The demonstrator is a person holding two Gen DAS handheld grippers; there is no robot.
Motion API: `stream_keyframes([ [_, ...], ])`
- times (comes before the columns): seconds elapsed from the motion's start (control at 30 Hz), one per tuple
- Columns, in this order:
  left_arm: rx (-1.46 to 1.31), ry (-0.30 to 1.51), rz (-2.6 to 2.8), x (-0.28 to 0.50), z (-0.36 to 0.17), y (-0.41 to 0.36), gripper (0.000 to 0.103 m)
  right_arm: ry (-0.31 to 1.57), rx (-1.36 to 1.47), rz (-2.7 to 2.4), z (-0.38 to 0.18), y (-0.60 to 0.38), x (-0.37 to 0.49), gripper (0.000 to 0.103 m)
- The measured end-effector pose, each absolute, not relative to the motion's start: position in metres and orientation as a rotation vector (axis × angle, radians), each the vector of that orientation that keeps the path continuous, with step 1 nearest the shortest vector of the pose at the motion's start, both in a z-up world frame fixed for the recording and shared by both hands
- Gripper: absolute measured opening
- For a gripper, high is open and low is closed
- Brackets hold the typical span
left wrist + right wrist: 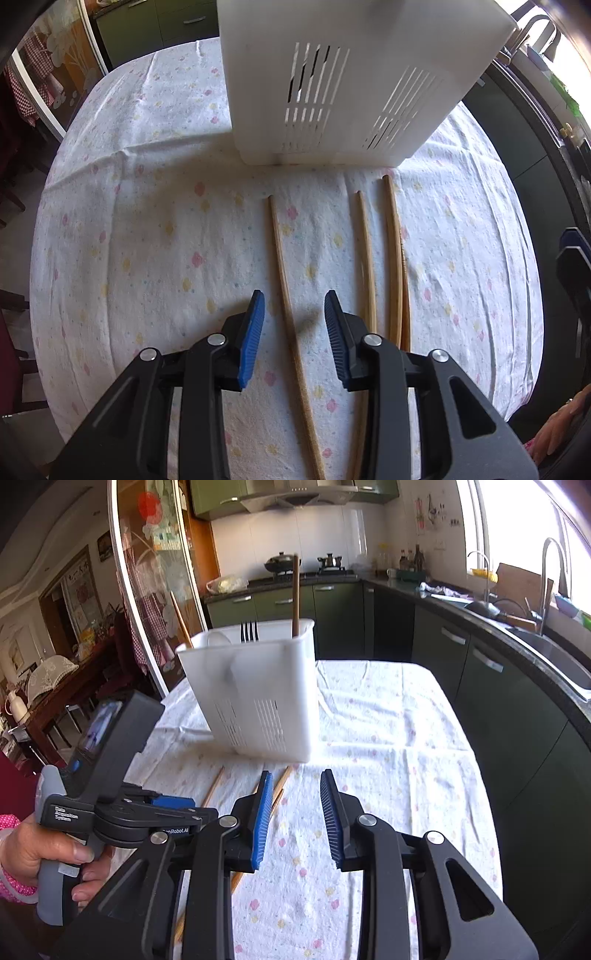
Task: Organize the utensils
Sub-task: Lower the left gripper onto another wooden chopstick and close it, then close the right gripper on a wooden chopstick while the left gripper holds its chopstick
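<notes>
While the white utensil holder (354, 74) stands upright on the flowered tablecloth (147, 229), three wooden chopsticks are seen lying flat just in front of its base. The leftmost chopstick (286, 295) is framed between the blue pads (253, 336) of the left gripper (294, 306), whose jaws are spread wide, nothing pinched yet. That straddle looks deliberate: the stick is lined up with the gripper's forward axis, so a close would likely catch it across its thin width. Its long axis runs straight toward the holder, far tip pointing at the holder's foot and stopping just short of it. The other two chopsticks (384, 258) lie to the right of the first, roughly parallel, also aimed at the holder.

Over on the other side, the right gripper (297, 794) is held above the cloth, right of the holder's front face, jaws apart and empty. Inside the holder (255, 698) a black fork (249, 631) is stood tines-up, and one brown chopstick (295, 594) is planted vertically at the right corner. Upright storage is evidently the plan, so the flat sticks would need tipping to vertical.
</notes>
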State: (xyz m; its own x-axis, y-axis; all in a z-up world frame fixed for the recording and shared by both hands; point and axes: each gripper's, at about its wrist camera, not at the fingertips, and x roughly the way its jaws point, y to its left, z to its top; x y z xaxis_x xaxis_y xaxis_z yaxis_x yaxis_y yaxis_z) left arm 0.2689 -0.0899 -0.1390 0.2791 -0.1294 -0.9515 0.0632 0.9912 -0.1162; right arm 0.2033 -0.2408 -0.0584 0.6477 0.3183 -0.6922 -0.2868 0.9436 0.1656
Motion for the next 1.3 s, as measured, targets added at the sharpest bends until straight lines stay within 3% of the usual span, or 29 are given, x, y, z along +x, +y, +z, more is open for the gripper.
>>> stream_keyframes([
  [0.07,-0.059,1.284,-0.128,0.27,-0.139,-0.092,0.028,0.849,0.057,0.37,-0.073,-0.234,0.214,0.027],
  [0.1,-0.05,1.284,-0.123,0.272,-0.139,-0.094,0.018,0.87,0.065,0.381,-0.08,-0.231,0.219,0.027],
  [0.17,-0.034,1.287,-0.115,0.273,-0.139,-0.093,0.007,0.903,0.071,0.394,-0.089,-0.223,0.228,0.027],
  [0.7,-0.074,1.294,-0.053,0.271,-0.14,-0.012,0.006,1.107,-0.003,0.399,-0.137,-0.154,0.276,0.027],
  [0.97,-0.053,1.278,-0.063,0.264,-0.136,0.001,0.007,1.106,-0.086,0.338,-0.14,-0.131,0.283,0.027],
  [1.0,-0.058,1.278,-0.065,0.263,-0.135,0.003,0.007,1.1,-0.101,0.332,-0.14,-0.128,0.282,0.026],
  [1.07,-0.063,1.277,-0.068,0.271,-0.141,-0.01,0.007,1.089,-0.111,0.32,-0.142,-0.131,0.281,0.012],
  [1.3,-0.069,1.28,-0.068,0.269,-0.14,-0.016,0.006,1.088,0.067,0.406,-0.136,-0.156,0.276,0.009],
])
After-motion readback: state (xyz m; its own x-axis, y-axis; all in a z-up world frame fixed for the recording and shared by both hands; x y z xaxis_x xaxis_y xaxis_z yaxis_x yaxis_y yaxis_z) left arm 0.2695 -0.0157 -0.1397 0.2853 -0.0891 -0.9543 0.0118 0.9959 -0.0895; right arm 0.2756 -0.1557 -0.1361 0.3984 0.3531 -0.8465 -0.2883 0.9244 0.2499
